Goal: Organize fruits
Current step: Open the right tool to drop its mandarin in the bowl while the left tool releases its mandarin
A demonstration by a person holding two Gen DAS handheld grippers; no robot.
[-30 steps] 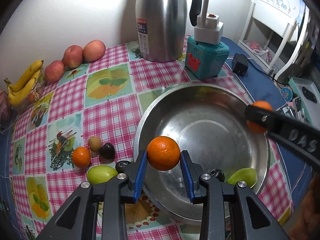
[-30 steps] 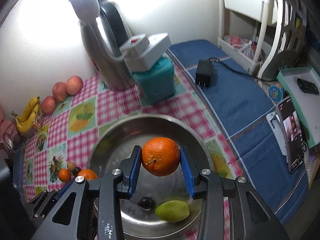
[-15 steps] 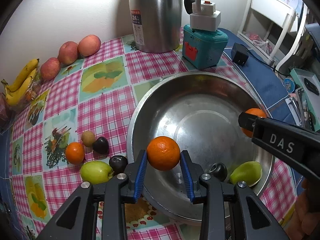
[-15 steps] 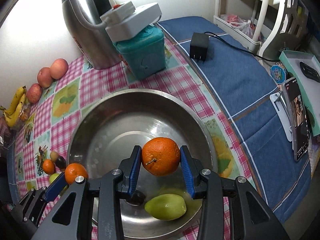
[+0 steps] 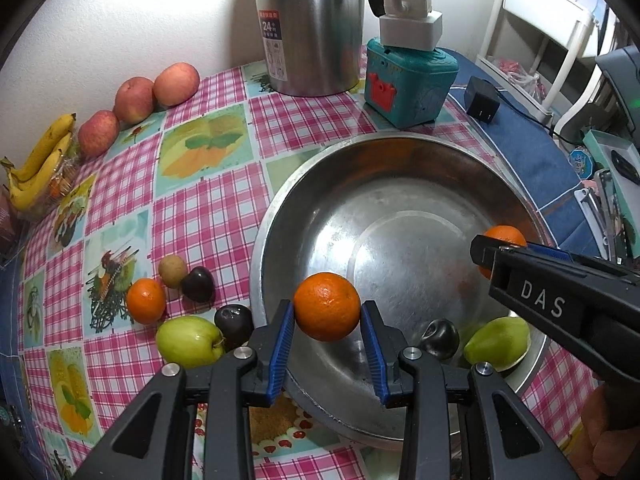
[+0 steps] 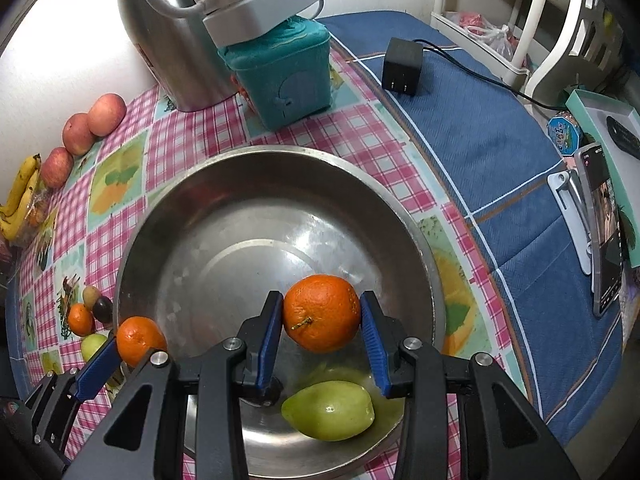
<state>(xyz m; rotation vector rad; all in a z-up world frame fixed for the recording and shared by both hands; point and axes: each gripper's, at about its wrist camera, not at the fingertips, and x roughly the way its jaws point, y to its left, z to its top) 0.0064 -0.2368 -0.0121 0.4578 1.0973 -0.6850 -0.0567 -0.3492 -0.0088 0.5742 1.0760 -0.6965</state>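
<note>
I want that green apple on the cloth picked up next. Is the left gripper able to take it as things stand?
Probably not yet: the left gripper is shut on an orange. The green apple itself lies unobstructed from above, beside the bowl.

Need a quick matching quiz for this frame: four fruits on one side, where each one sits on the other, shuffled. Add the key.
Things:
1. green pear
2. green apple
3. bananas
4. stemmed orange

Places:
A. on the tablecloth, left of the metal basin
B. clamped in the right gripper
C. lying inside the basin
D. far left table edge, by the wall

Pairs: 1-C, 2-A, 3-D, 4-B
</note>
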